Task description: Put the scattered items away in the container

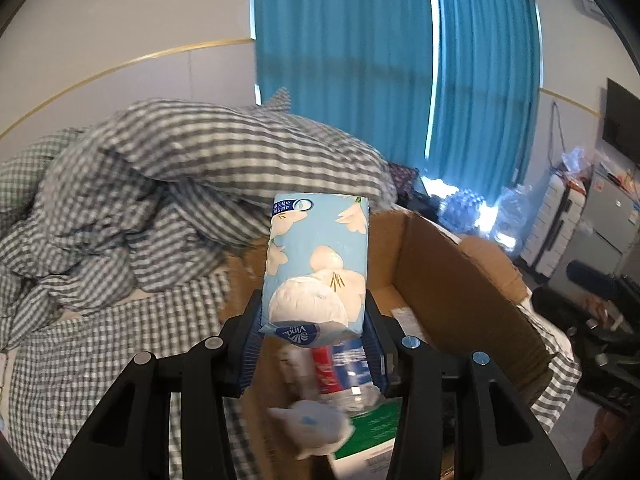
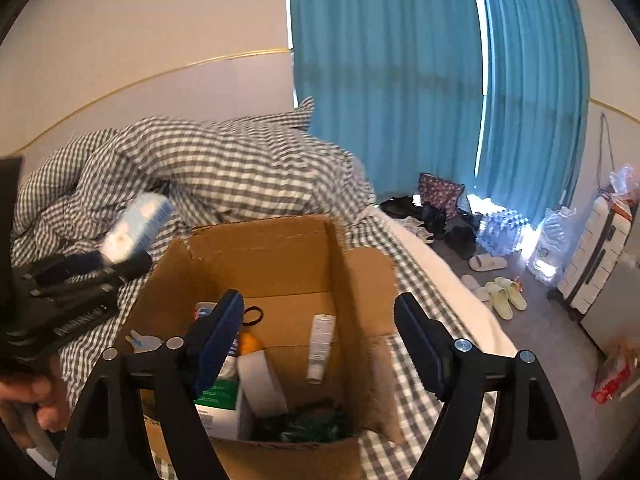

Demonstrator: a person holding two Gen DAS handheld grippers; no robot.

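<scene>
Left gripper [image 1: 312, 344] clamped on tissue pack [image 1: 316, 264] at lower end, pack hanging above cardboard box [image 1: 460, 276] on bed. Pack likely light, soft, squashy; slick film wrapper may slip, so grip mid-body across narrow sides. Right gripper [image 2: 320, 344] apart, empty, over box.
</scene>
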